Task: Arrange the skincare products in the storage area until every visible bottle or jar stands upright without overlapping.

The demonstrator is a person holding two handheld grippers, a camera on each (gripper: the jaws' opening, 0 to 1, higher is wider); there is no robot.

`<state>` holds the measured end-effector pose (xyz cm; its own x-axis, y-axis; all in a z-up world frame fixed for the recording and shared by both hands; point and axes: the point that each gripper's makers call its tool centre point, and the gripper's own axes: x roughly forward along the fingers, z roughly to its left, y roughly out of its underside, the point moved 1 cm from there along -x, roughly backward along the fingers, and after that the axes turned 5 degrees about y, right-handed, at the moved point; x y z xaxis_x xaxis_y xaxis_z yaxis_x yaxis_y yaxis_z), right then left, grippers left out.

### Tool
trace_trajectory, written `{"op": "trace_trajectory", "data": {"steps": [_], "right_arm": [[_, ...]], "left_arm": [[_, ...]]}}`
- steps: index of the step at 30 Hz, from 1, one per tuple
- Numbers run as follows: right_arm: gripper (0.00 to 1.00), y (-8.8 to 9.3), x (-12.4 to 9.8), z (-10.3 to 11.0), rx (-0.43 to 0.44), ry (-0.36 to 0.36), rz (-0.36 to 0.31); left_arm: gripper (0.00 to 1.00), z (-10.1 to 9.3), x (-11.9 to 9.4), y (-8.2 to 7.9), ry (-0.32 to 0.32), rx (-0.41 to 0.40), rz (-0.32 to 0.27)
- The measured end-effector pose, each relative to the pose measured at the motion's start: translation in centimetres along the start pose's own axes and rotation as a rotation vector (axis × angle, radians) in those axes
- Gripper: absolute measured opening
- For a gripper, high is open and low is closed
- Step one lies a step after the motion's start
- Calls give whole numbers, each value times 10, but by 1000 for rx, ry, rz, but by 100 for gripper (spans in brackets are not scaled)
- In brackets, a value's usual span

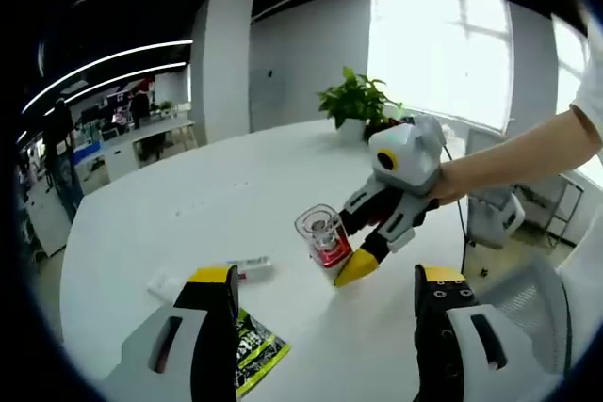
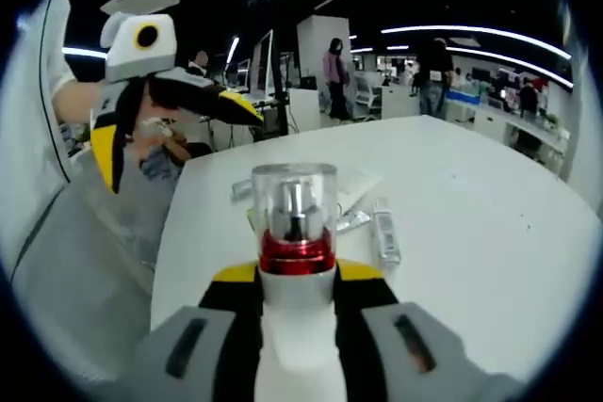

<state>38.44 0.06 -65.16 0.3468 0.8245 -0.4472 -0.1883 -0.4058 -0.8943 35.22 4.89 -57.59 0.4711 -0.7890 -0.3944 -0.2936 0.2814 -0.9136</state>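
A pump bottle (image 2: 297, 233) with a clear cap, a red collar and a white body sits between the jaws of my right gripper (image 2: 297, 280), which is shut on it. In the left gripper view the same bottle (image 1: 322, 237) hangs tilted just above the white table (image 1: 236, 195), held by the right gripper (image 1: 363, 251) coming in from the right. My left gripper (image 1: 325, 280) stands open with nothing in it, near the table's front edge. A small white tube (image 1: 250, 268) lies flat on the table, next to a green and black sachet (image 1: 252, 350).
A potted plant (image 1: 356, 101) stands at the far side of the table. A grey mesh chair (image 1: 528, 303) is at the right edge. A tube (image 2: 384, 233) and a flat white packet (image 2: 356, 184) lie beyond the bottle. The left gripper (image 2: 174, 134) hovers at upper left. People stand in the background.
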Motion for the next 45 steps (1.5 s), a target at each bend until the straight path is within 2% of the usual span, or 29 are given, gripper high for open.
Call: {"op": "trace_trajectory", "data": {"steps": [5,11,13,16,21,29,34,39,40,41,42,43,45], "right_arm": [[28,3,-6,2,17,-18,-33],[28,4,-10,4,22,-33,-59],[28,5,-13,5,13,-39,-61],[28,8,-18,8,-6,-53,-55],[29,13,-24,9,-26,-69,-39],[29,18,-28,9,-22,-90,-28],[31,19,-26,13,-15,-106,-17],[31,24,-22,10,31,-48,-8],[31,28,-22,9,40,-33,9],[31,40,-22,6,28,-1,74],[30,46,-21,5,11,15,100],[29,50,-20,5,22,28,103],[29,48,-19,2,90,63,52]], "left_arm": [[68,-1,21,-4,48,38,9],[67,-3,41,-4,110,56,30],[63,-4,48,-3,134,62,33],[51,-13,55,-7,182,86,15],[54,-22,70,-7,230,102,30],[46,-30,87,-5,323,162,64],[38,-31,93,-2,358,198,94],[30,-36,94,2,396,221,105],[29,-37,94,2,407,227,105],[29,-37,95,2,403,233,105],[28,-37,95,2,400,240,103],[28,-36,96,2,397,244,103],[28,-34,97,1,390,245,100]]}}
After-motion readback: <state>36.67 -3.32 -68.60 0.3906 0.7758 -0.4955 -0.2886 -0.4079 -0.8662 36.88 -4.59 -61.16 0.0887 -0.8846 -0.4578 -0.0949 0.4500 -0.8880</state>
